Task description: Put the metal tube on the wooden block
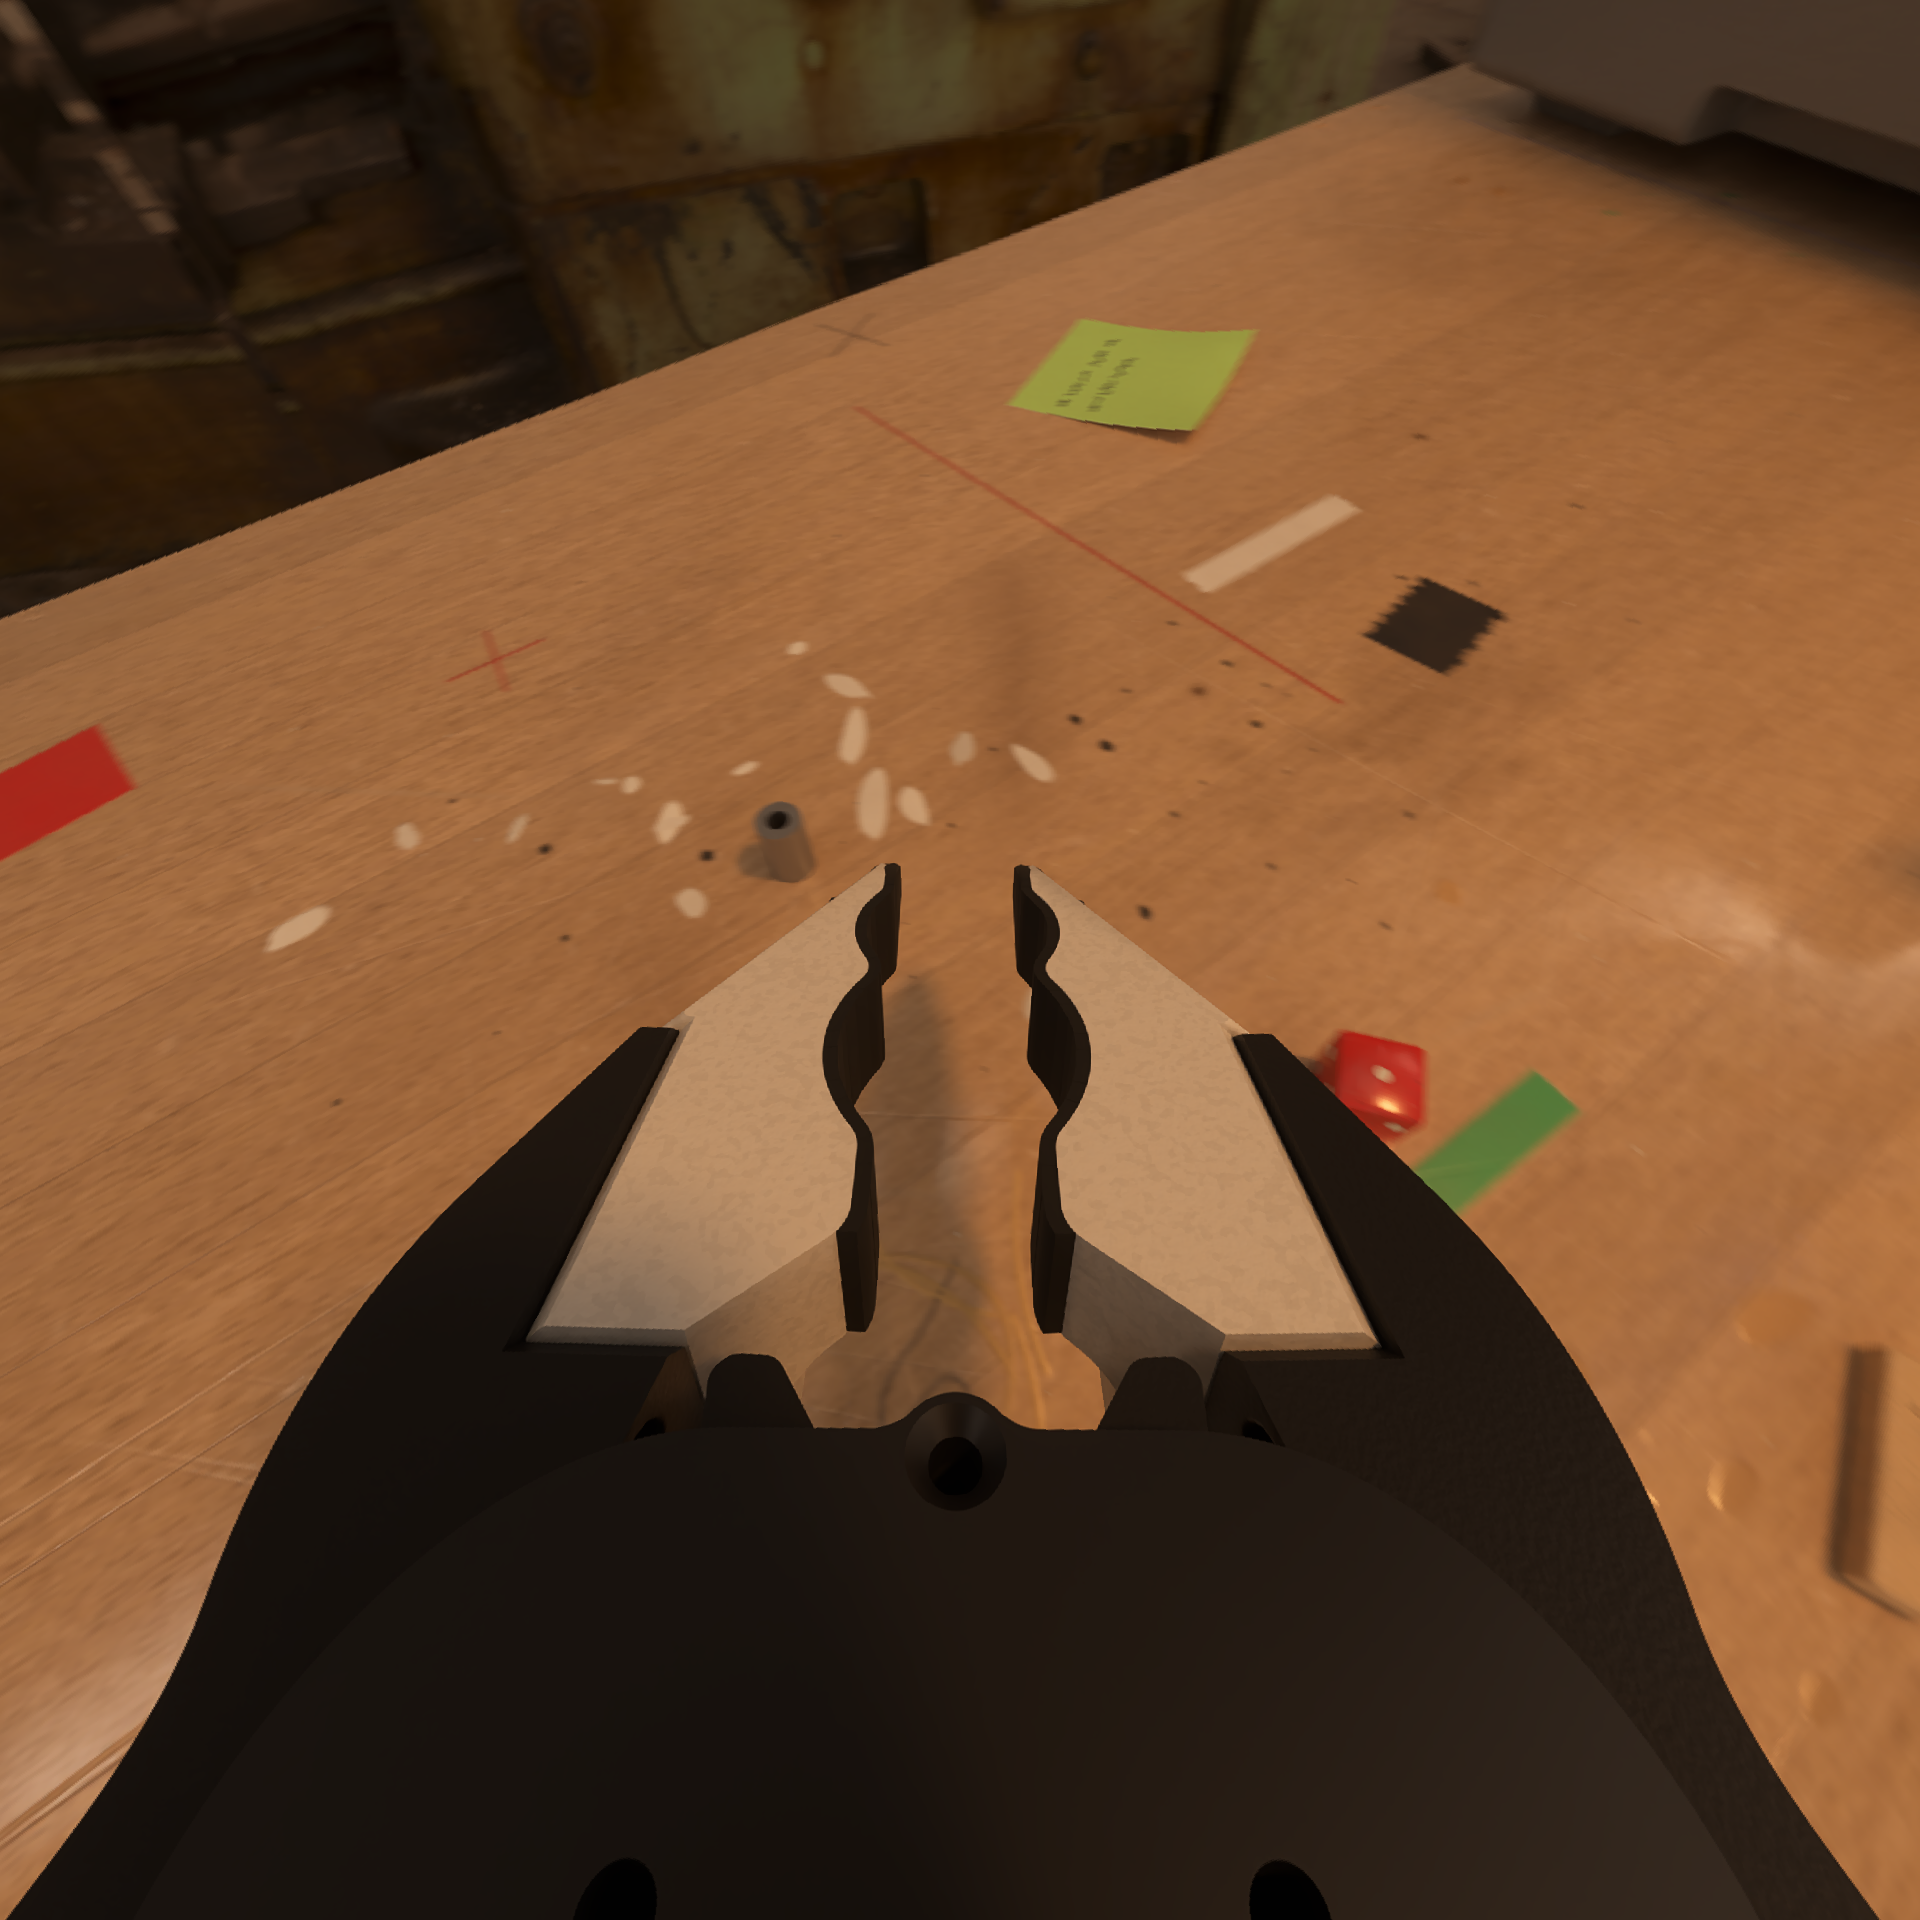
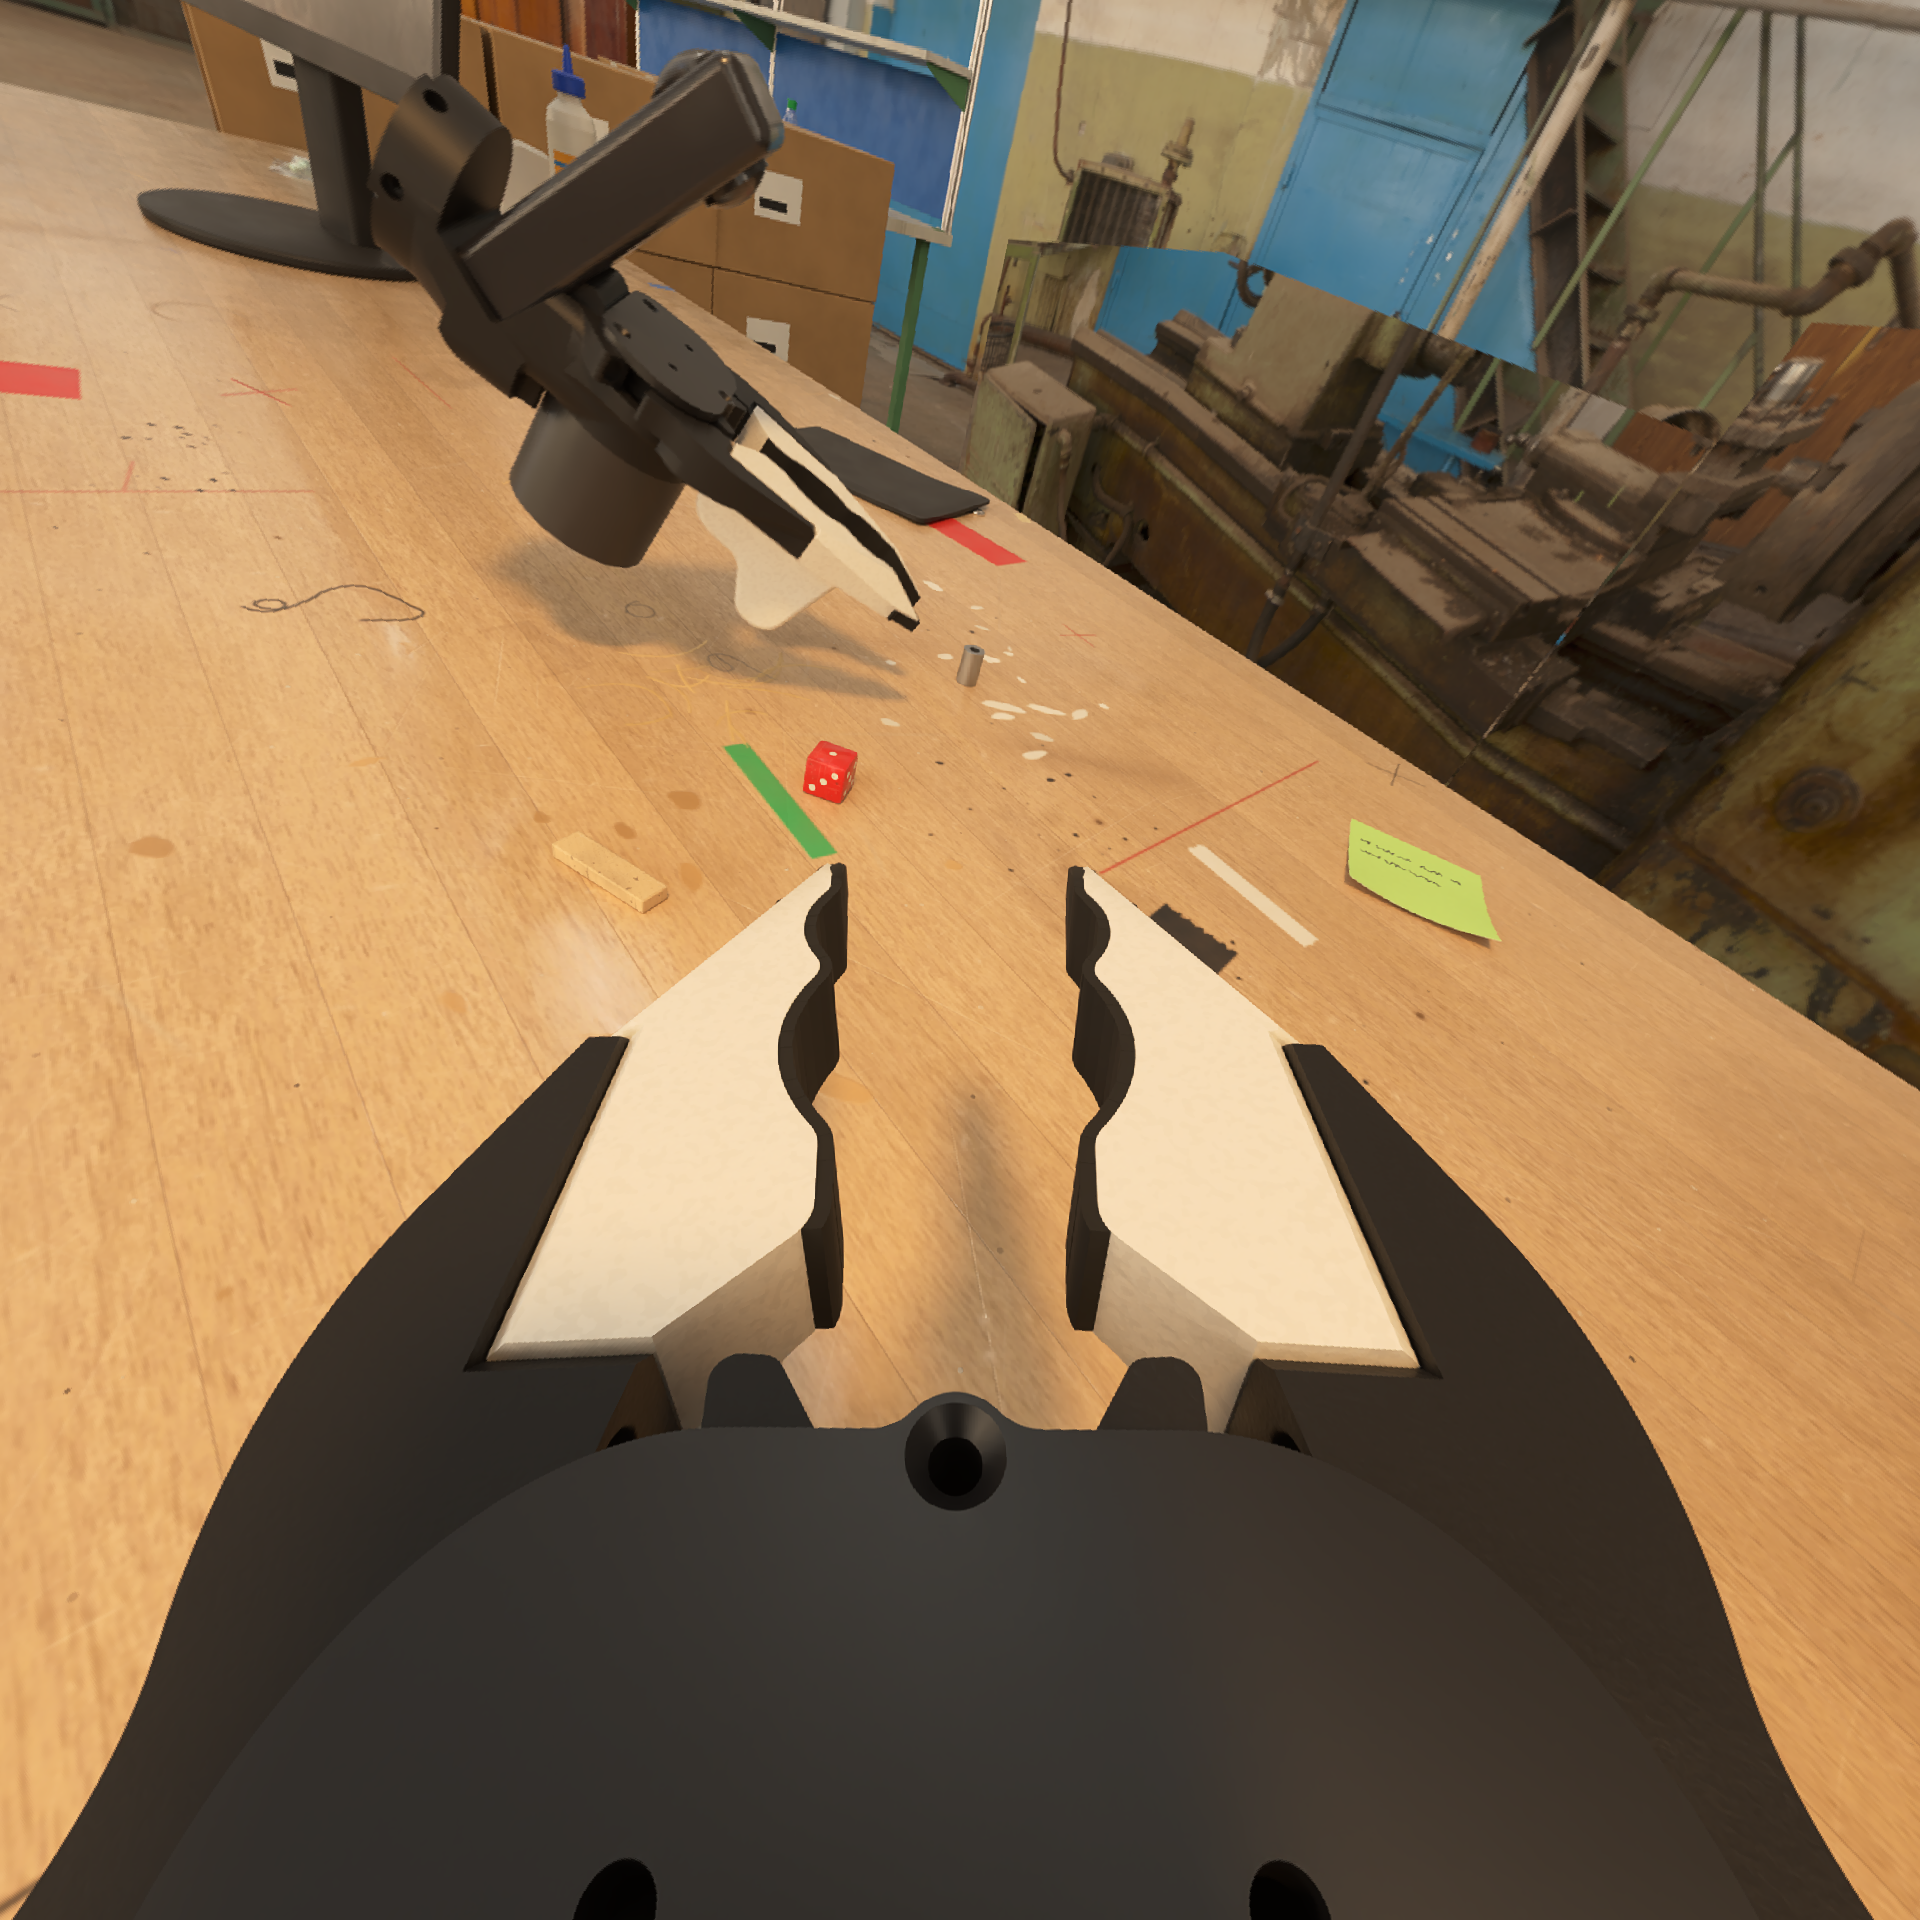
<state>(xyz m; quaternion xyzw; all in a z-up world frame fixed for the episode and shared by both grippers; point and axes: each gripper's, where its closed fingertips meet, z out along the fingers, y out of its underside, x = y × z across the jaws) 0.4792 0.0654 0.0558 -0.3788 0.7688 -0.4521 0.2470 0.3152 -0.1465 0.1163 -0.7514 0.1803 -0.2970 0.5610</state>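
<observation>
A small grey metal tube point(image 1: 781, 840) stands upright on the wooden table, just ahead and left of my left gripper point(image 1: 956, 878), which is open and empty above the table. The tube also shows in the right wrist view point(image 2: 968, 665), with the left gripper point(image 2: 906, 615) hovering close beside it. The wooden block point(image 2: 610, 871) lies flat on the table, ahead and left of my right gripper point(image 2: 956, 878), which is open and empty. The block shows at the right edge of the left wrist view point(image 1: 1870, 1486).
A red die point(image 2: 829, 772) and a green tape strip point(image 2: 779, 800) lie between block and tube. A green sticky note point(image 2: 1418, 881), white strip point(image 2: 1252, 896) and black patch point(image 2: 1195, 933) lie right. The table edge point(image 2: 1455, 758) runs diagonally; a black stand point(image 2: 281, 223) is at the back left.
</observation>
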